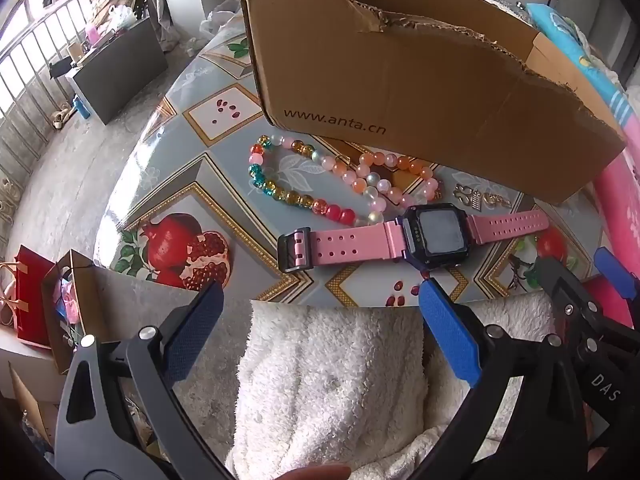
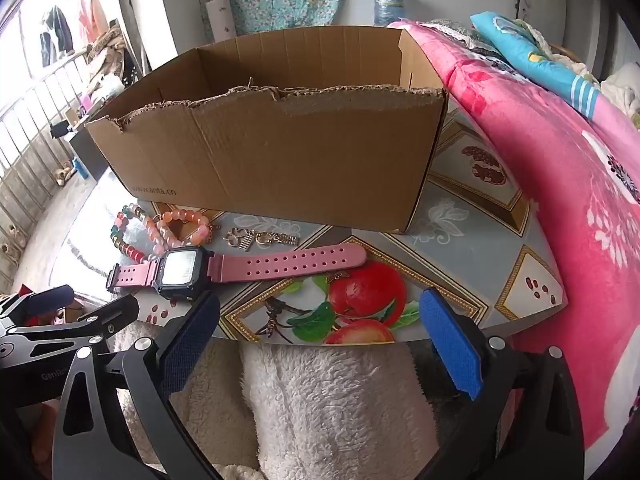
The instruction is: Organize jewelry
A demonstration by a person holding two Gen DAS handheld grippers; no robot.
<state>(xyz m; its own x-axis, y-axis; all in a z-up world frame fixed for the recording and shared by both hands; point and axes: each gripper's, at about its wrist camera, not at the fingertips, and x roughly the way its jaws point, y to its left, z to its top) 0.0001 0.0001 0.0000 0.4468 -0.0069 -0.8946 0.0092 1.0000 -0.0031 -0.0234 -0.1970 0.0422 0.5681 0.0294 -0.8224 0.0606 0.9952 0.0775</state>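
Left wrist view: pink watch (image 1: 416,236) lies beyond both grippers' wide, empty jaws.

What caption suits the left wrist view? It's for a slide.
Open left gripper hovers before a pink watch, bead bracelets and a torn cardboard box.

Daylight pours through a barred window (image 1: 28,56) at ten o'clock onto a grey concrete floor (image 1: 60,168). A dark cabinet (image 1: 120,68) stands below it; a pink floral quilt (image 2: 560,184) lies at three o'clock.

Pink watch (image 2: 236,268) before cardboard box (image 2: 280,156)
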